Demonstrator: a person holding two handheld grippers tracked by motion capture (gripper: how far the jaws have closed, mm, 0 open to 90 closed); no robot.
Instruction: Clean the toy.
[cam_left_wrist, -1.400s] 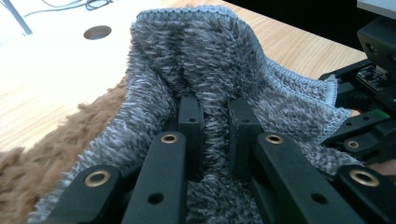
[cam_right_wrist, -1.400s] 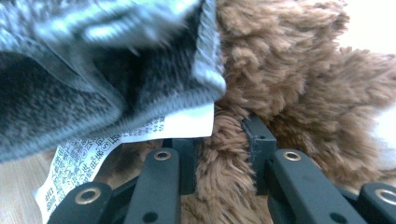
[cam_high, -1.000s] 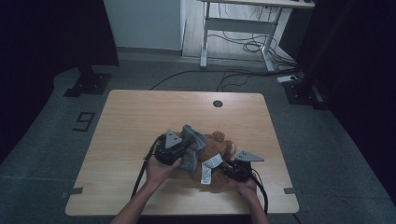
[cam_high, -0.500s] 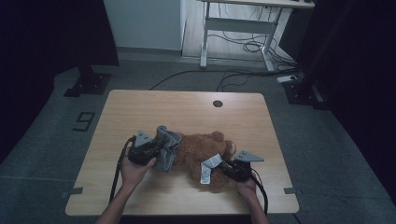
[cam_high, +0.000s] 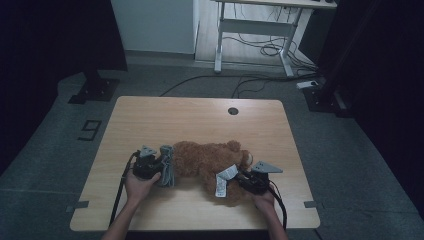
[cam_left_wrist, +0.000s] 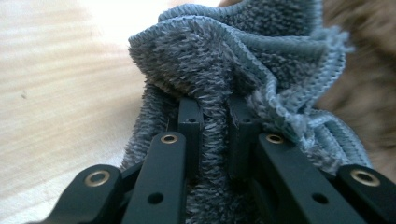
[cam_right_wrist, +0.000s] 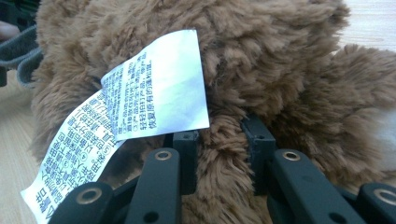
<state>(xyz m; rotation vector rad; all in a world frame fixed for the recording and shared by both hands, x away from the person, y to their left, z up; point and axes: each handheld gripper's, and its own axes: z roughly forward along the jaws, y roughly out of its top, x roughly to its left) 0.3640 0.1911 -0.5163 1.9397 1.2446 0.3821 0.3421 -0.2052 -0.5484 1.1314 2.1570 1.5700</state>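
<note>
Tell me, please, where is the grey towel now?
In the high view the grey towel is at the table's near left, pinched in the left claw, touching the left side of the brown teddy bear.

Two grippers are held low near the table's near edge. The left gripper (cam_high: 159, 166) is clamped on grey cloth (cam_left_wrist: 224, 70), jaws nearly closed. The right gripper (cam_high: 241, 178) is pinched on brown plush (cam_right_wrist: 261, 70). Both forearms are extended from the near edge.
</note>
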